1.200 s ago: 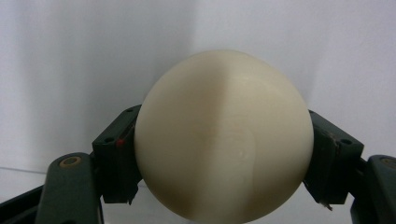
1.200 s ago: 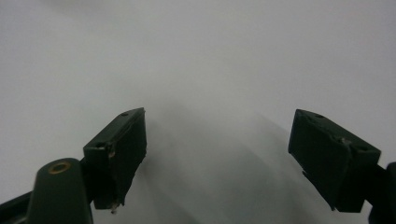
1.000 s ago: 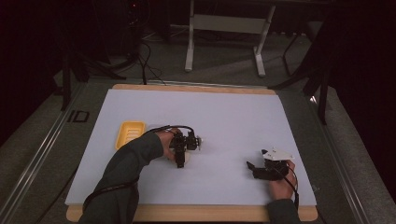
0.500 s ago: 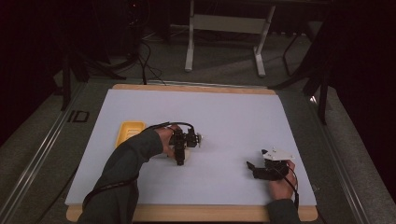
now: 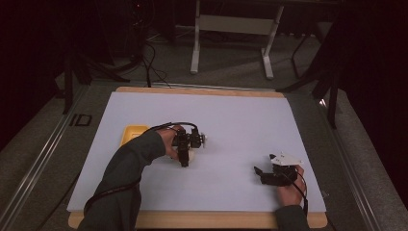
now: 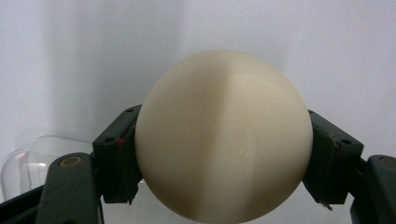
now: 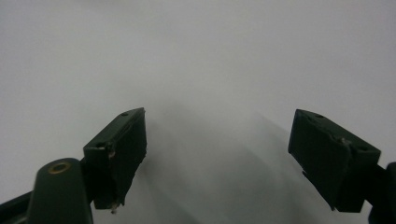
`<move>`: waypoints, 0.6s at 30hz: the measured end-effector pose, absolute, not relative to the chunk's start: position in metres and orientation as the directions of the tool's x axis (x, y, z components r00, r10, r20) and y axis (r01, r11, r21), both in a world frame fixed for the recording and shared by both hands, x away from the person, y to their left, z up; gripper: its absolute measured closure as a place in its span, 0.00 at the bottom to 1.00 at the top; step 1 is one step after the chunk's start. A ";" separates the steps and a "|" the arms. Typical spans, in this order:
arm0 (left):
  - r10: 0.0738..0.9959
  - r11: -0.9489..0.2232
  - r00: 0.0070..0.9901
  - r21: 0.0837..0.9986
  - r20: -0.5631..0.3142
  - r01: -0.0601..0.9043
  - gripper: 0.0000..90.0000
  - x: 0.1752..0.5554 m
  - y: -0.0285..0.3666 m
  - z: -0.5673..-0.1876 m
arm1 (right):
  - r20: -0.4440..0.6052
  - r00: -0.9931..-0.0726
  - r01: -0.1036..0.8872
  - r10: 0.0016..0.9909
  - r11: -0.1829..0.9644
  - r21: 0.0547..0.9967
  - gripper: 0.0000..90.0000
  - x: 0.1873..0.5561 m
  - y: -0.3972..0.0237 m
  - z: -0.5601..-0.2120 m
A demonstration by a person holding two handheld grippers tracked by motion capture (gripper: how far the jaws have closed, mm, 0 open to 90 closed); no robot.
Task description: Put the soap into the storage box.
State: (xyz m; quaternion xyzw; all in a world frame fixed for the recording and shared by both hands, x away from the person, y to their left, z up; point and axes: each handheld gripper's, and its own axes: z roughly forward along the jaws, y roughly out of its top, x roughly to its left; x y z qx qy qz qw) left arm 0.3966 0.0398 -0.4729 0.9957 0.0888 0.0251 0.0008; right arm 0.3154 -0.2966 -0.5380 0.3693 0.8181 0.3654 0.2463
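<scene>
At the left of the white table (image 5: 231,120) lies a yellow tray (image 5: 131,133), likely where the load belongs. Beside it, the left gripper (image 6: 223,154) clamps a cream ball (image 6: 224,135) across its widest part, which should keep it from rolling free. The right gripper (image 7: 217,154) rests well apart near the front edge, jaws wide and empty. No writing is legible.
</scene>
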 end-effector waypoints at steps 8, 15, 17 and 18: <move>0.197 -0.980 0.979 0.013 0.056 0.197 0.29 0.400 0.047 -0.465 | -0.134 -0.606 0.423 0.784 0.460 0.780 0.21 0.315 -0.297 -0.538; 0.217 -0.976 0.975 0.023 0.056 0.216 0.29 0.404 0.054 -0.459 | -0.134 -0.605 0.424 0.785 0.460 0.780 0.21 0.315 -0.296 -0.538; 0.224 -0.975 0.973 0.026 0.053 0.223 0.29 0.405 0.055 -0.458 | -0.134 -0.605 0.424 0.785 0.460 0.780 0.21 0.315 -0.296 -0.538; 0.229 -0.973 0.972 0.026 0.052 0.228 0.29 0.405 0.056 -0.457 | -0.134 -0.605 0.424 0.785 0.460 0.780 0.21 0.315 -0.296 -0.538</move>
